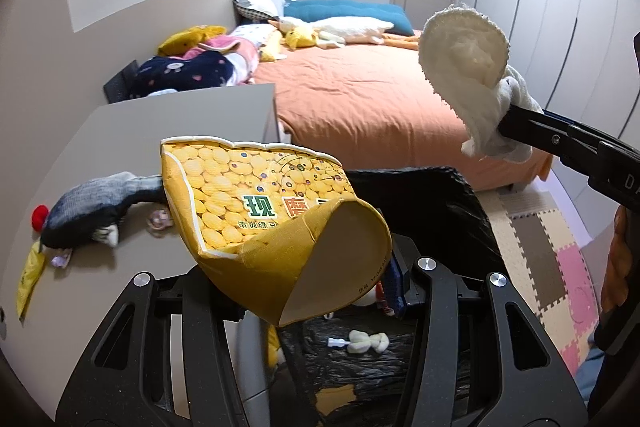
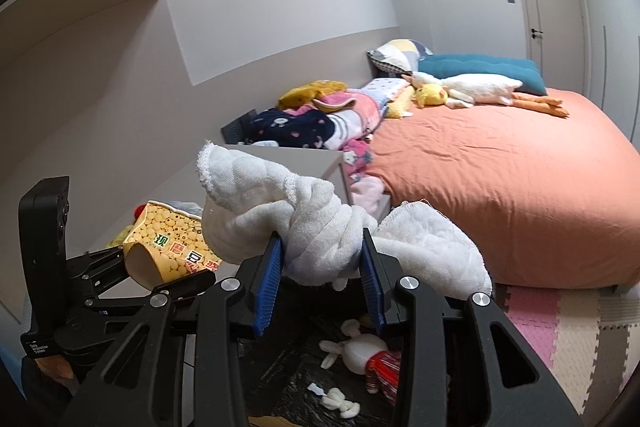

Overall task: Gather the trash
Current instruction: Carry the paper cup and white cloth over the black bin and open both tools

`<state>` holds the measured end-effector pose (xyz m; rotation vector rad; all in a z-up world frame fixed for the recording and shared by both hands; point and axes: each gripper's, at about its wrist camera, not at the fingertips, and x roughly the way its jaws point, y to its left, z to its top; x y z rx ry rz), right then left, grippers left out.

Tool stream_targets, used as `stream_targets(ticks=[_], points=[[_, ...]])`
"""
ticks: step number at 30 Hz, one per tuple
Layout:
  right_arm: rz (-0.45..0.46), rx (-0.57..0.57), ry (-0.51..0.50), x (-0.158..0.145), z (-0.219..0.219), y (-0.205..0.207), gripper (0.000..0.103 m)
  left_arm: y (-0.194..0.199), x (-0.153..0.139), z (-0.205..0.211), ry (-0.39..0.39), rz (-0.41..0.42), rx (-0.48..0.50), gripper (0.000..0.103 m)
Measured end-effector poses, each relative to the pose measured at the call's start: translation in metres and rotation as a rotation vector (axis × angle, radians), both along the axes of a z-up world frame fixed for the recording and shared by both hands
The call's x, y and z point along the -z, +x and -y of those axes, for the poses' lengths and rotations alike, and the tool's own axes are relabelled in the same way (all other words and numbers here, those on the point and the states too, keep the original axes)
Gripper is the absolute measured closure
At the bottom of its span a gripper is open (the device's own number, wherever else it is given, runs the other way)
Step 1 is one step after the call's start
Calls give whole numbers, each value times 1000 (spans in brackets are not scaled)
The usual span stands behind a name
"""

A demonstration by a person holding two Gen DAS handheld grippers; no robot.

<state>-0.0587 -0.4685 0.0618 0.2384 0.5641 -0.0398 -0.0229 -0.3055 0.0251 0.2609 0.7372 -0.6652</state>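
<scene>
Along my left gripper (image 1: 320, 291) I have a crushed yellow paper cup (image 1: 272, 223) pinched, held just above the black trash bag (image 1: 432, 211), where a cotton scrap (image 1: 368, 341) already lies, while a dark sock (image 1: 92, 207) and yellow wrapper (image 1: 30, 275) remain on the tabletop (image 1: 168, 123) beside the bag. Along my right gripper (image 2: 322, 271), clamped on a white cloth (image 2: 320, 227) above the bag, I judge both loads unreleased, so collecting looks partway done.
</scene>
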Motion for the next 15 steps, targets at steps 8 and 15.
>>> stream_targets(ticks=[8,15], points=[[-15,69,-10,12,22,-16,64,-10,14,25,20,-29,58,54],[-36,115,-19,20,35,-24,64,-18,26,44,32,-55,110,54]])
